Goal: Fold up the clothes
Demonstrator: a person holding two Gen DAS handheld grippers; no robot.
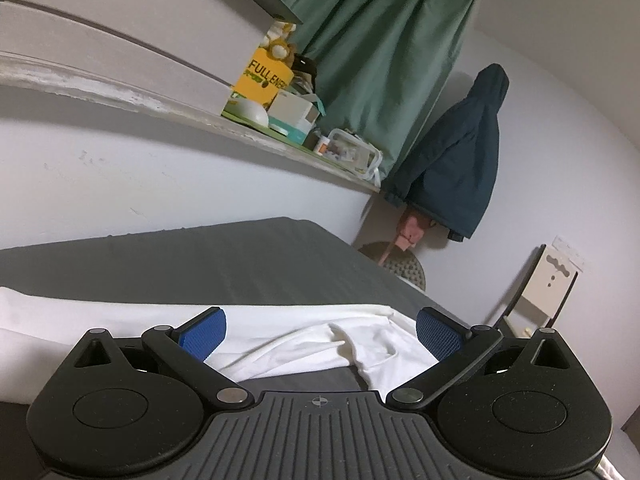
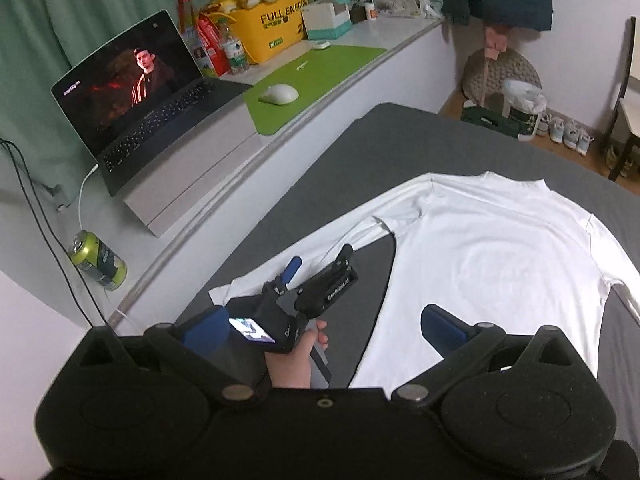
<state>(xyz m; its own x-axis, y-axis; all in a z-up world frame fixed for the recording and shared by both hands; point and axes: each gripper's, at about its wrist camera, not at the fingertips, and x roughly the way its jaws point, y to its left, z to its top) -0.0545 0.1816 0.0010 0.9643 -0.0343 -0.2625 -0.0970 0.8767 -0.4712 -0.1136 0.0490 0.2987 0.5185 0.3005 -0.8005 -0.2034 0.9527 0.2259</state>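
— Grippers first: the left gripper (image 2: 316, 264) is down low over the sleeve (image 2: 304, 252), its blue-padded fingers spread apart with nothing between them. You can see the person's hand (image 2: 298, 356) wrapped round its handle.

— And the right gripper (image 2: 328, 328)?

— Jaws wide too, empty, held higher and looking down over the whole bed (image 2: 320, 156). Neither one has cloth in it.

— So where's the garment?

— White long-sleeved shirt (image 2: 500, 256), laid flat on the dark grey bed, collar toward the far end, hem nearest the right gripper. The sleeve on the left runs out straight toward the ledge (image 2: 224, 184) side, and from the left wrist view a rumpled bit of it (image 1: 352, 340) lies just ahead of the open fingers.

— Which step would you call it?

— The very start, I'd say. The shirt looks spread and not yet folded anywhere, and the left tool seems lined up for the first sleeve fold.

— What does that need?

— To my eye: drop the left fingers onto the sleeve near its cuff end, close on one layer only, then carry it across onto the body. Thin cloth on a sheet, so pinching the bedding along with it is the risk. The right tool may have to pin the shoulder so the body doesn't drag.
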